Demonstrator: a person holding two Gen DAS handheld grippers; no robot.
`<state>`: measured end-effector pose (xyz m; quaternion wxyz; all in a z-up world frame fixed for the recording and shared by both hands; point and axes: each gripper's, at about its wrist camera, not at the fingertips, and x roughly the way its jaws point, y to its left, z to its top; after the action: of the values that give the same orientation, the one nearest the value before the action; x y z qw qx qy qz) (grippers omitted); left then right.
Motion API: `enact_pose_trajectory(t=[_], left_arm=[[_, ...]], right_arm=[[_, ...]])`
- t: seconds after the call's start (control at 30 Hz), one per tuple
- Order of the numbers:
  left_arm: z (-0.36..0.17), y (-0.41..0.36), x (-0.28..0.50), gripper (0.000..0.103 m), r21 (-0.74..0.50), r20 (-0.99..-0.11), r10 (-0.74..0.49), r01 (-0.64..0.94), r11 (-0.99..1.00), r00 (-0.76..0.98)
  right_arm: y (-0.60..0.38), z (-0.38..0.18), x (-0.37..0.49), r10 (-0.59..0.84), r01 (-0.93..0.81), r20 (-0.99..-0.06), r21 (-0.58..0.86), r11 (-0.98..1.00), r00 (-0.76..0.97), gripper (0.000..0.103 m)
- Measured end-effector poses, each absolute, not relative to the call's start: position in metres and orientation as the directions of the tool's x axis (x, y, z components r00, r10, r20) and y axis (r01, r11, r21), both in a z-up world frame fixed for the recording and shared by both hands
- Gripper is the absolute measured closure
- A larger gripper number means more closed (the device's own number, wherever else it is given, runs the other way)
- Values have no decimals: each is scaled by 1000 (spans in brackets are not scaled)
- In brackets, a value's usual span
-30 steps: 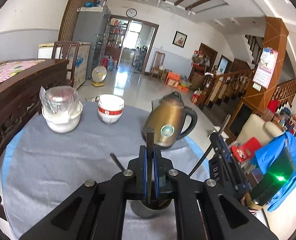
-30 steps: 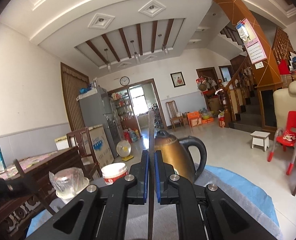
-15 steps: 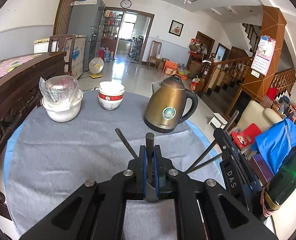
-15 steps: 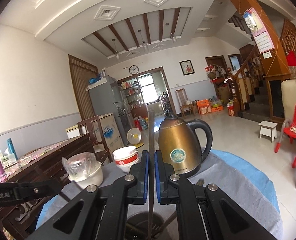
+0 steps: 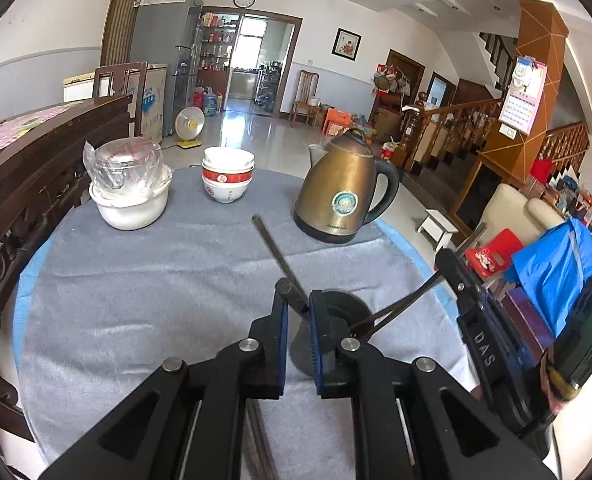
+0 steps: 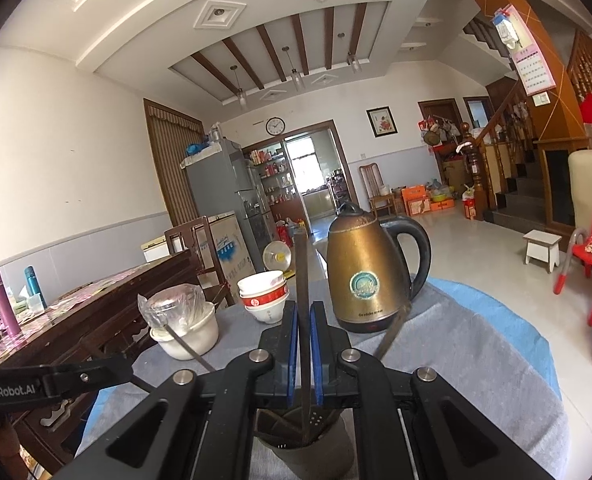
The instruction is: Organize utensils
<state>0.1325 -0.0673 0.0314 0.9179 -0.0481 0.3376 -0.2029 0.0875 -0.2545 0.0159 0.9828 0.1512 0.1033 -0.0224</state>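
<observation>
A dark holder [image 6: 314,446] stands upright on the grey cloth, with thin dark chopsticks [image 5: 278,256] leaning out of it. One chopstick [image 6: 302,300] rises straight above its mouth.

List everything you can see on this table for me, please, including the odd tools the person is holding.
cloth: one, grey over blue, covering the table.
kettle: one, brass with a black handle, far right.
bowls: one stack, white with a red band, far middle.
pot: one, white, far left, with a plastic-wrapped clear container on top.
holder: one, dark grey, at the near edge.
utensils: three, dark and thin, standing in the holder.
left gripper: one, black with blue pads; jaws have just been opening, a tilted utensil loose between them.
right gripper: one, black with blue pads, shut on an upright utensil.
</observation>
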Motion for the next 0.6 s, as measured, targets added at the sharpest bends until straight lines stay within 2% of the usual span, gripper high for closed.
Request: enact_pose_trajectory(t=[0.1,0.17,0.47,0.57,0.6], left_arm=[[26,-60,129,79,-212,-605,-394,337,917,692],[22,-55,126,66,-201,-608,-384,333,921,695],[-8,-23,117,57,-146,-651,-304,278,949,695],[-23,-12,117,57,-129,-681,-269,250,960,681],[-27,-10,118,57,-125,-690,-260,242,962,675]], right_arm=[[-253,13,87,-5,73,-220,302,950,976,95],[-253,11,86,3,68,-226,307,949,974,95],[-253,5,84,99,16,-287,372,928,953,91],[-253,4,78,111,6,-282,385,923,953,85],[-254,3,76,122,-2,-279,394,919,952,77]])
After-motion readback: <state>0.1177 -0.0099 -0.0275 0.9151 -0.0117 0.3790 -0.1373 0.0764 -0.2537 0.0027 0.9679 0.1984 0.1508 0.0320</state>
